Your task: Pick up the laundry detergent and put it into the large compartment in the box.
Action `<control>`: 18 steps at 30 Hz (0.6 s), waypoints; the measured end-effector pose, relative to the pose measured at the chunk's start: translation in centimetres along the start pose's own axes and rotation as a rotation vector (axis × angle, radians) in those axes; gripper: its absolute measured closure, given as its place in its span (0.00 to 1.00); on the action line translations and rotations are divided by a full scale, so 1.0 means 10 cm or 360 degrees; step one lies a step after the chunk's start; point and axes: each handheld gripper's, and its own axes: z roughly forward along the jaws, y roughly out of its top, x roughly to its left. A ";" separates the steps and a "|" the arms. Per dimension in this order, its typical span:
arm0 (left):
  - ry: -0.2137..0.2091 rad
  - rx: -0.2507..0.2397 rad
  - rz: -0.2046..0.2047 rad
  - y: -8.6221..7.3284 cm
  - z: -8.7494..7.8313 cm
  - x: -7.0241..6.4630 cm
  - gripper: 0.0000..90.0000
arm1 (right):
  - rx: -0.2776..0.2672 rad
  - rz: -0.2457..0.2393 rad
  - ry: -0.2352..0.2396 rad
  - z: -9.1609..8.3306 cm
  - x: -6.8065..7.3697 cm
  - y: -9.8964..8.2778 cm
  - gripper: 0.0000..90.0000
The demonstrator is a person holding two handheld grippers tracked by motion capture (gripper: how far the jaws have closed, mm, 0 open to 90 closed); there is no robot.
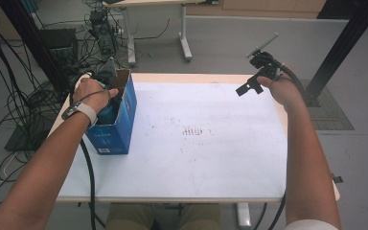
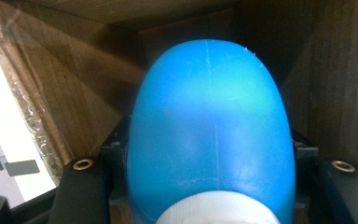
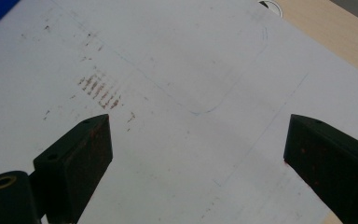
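Reaching into an open blue cardboard box [image 1: 117,122] at the left edge of the table [image 1: 211,158], the person's left hand [image 1: 92,96] holds the left gripper [image 2: 209,186] down inside it. In the left gripper view, the jaws are closed tight on a blue plastic bottle [image 2: 209,126] with a white cap [image 2: 219,210] at the near end, its rounded body pointing deeper into the brown inside of the box. The right gripper [image 1: 251,85] hangs above the far right part of the table, well apart from the box, its jaws spread wide with nothing between them; beneath them lies the white table sheet [image 3: 177,93] with faint brown smudges. The bottle looks smooth and rounded, so the grip could slip as it moves. The box walls sit close around the gripper, so a tilted move may catch a flap or drag the light box across the table, since nothing steadies it.
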 end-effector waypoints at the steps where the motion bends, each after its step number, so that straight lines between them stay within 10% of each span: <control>1: 0.0000 -0.0001 0.0000 0.00 0.00 0.00 0.42 | 0.0000 0.0000 0.0000 0.00 0.00 0.00 0.09; 18: 0.0000 0.0002 -0.0007 0.00 0.00 0.00 0.42 | -0.0006 0.0004 -0.0003 -0.02 0.01 -0.01 0.09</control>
